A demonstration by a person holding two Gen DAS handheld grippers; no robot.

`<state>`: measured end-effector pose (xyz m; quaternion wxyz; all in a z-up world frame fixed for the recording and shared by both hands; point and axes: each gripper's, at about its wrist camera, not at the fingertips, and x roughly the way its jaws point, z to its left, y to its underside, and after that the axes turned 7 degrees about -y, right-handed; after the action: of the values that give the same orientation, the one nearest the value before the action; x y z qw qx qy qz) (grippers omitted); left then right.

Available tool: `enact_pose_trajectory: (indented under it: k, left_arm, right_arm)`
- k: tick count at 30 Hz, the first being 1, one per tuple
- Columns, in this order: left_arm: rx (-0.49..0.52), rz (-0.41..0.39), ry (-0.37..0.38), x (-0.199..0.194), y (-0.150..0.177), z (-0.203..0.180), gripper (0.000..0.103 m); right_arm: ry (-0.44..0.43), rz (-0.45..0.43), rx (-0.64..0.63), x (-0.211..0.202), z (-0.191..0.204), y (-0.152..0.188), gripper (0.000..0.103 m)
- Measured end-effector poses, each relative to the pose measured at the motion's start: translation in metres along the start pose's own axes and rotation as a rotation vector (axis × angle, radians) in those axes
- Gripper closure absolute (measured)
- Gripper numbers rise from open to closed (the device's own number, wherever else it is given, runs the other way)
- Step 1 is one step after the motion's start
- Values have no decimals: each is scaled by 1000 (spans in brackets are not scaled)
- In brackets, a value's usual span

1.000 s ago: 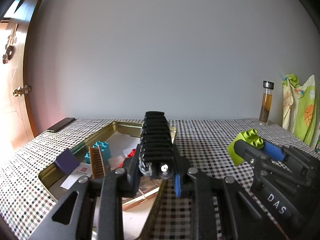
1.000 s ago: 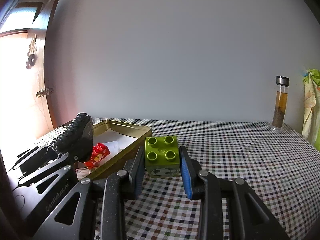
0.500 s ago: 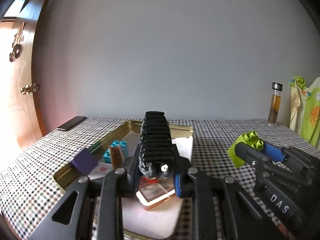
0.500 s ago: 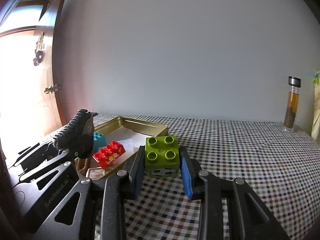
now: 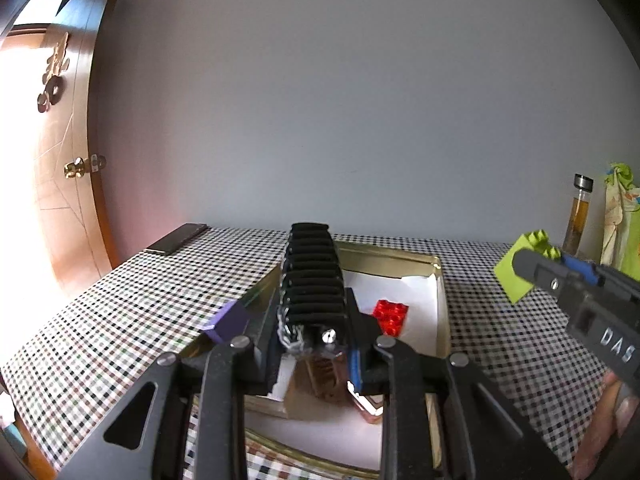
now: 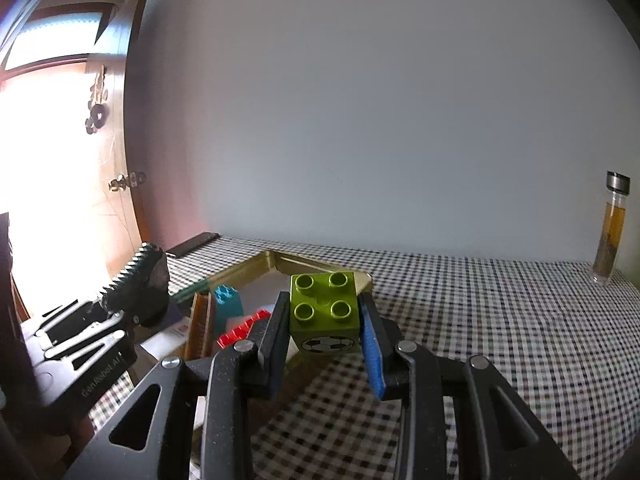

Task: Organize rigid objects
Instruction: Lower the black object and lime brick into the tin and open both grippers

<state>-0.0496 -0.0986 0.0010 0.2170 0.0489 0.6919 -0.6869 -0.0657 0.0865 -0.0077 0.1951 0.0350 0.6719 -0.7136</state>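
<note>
My left gripper (image 5: 314, 354) is shut on a black ribbed clip (image 5: 313, 276) and holds it above a gold metal tin (image 5: 440, 300). The clip also shows at the left of the right wrist view (image 6: 138, 286). My right gripper (image 6: 324, 344) is shut on a lime green toy brick (image 6: 324, 312) with a football print, held just right of the tin (image 6: 320, 266). In the tin lie a red brick (image 5: 391, 316), a teal brick (image 6: 228, 300), a brown comb (image 6: 202, 328) and a purple block (image 5: 228, 320) on white paper.
The table has a checkered cloth (image 6: 500, 320). A dark phone (image 5: 176, 238) lies at the back left. A glass bottle of amber liquid (image 6: 610, 228) stands at the back right, next to a colourful cloth (image 5: 622, 216). A wooden door (image 5: 60, 184) is at the left.
Both grippers have moved left with their loads. The left one now hangs over the middle of the tin; the right one has come closer to the tin's right rim.
</note>
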Motion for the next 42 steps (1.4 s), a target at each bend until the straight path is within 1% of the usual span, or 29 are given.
enact_pose_trajectory:
  k: [5, 9, 14, 19, 25, 30, 36, 38, 39, 40, 41, 42]
  left_arm:
    - [19, 60, -5, 14, -6, 3, 79]
    - [23, 128, -2, 27, -10, 6, 79]
    - [37, 195, -1, 44, -10, 10, 79]
    - [55, 238, -1, 55, -12, 13, 79]
    - [69, 297, 23, 65, -11, 12, 79]
    - [81, 328, 30, 72, -8, 8, 79]
    - [87, 334, 40, 76, -8, 10, 78]
    - [91, 338, 44, 77, -8, 10, 75]
    - [96, 340, 43, 76, -7, 9, 75]
    - [90, 337, 52, 75, -6, 10, 71]
    - [90, 336, 56, 74, -5, 9, 64]
    - [92, 333, 53, 73, -5, 8, 62]
  right_arm:
    - [-36, 8, -9, 9, 8, -15, 68]
    - [-59, 34, -10, 24, 14, -22, 68]
    - [-88, 80, 3, 47, 19, -26, 68]
    - [-103, 126, 11, 66, 25, -29, 68]
    - [-110, 191, 19, 86, 28, -24, 68]
    - [-105, 240, 25, 100, 30, -19, 68]
    - [-109, 280, 9, 111, 36, -12, 68]
    - [-115, 289, 5, 112, 37, -9, 67]
    - [-123, 301, 4, 113, 38, -7, 66]
    - [-128, 302, 5, 113, 38, -6, 64]
    - [-133, 298, 8, 112, 38, -5, 59]
    - [-134, 295, 9, 112, 38, -6, 51]
